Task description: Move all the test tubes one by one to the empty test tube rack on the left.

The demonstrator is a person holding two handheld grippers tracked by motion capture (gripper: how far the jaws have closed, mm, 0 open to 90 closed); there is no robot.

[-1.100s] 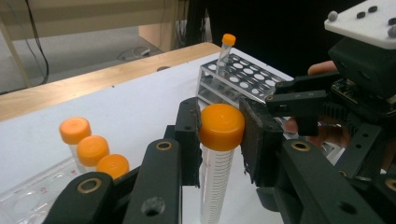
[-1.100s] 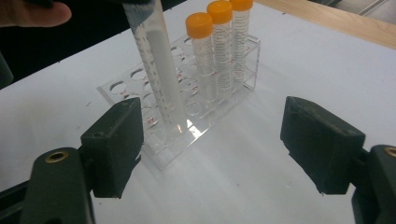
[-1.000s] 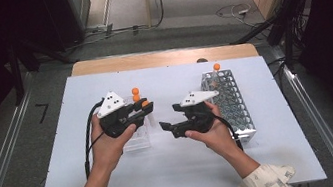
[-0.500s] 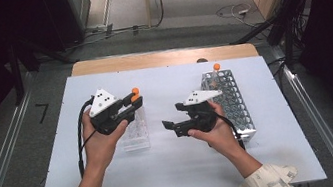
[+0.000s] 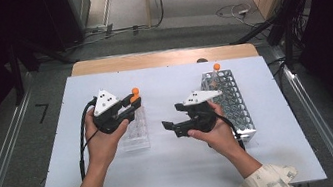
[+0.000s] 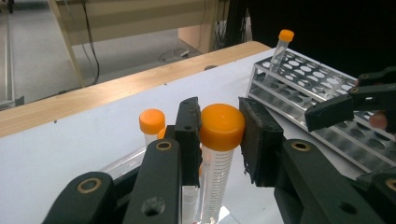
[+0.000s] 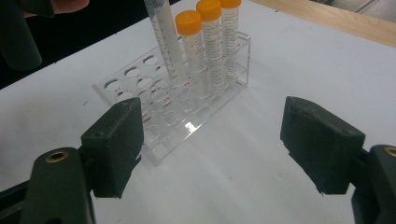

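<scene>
- The left gripper (image 6: 219, 135) pinches the orange cap of a centrifuge tube (image 6: 215, 154), its lower end still in the clear rack (image 5: 135, 131).
- Over the last second this gripper has shifted toward 10 o'clock, away from the right gripper (likely drawing the tube out).
- 2 capped tubes (image 7: 205, 42) stay seated.
- The right gripper (image 7: 210, 144) has kept its place, jaws spread on nothing.
- The metal rack (image 5: 234, 103), at 3 o'clock, holds 1 tube (image 5: 215, 75).

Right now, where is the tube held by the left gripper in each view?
High view: the held tube is left of centre, over the clear rack.
Left gripper view: centre, its orange cap clamped between the jaws.
Right gripper view: top centre, the capless-looking tube.
Shared landmark: the clear rack.
</scene>
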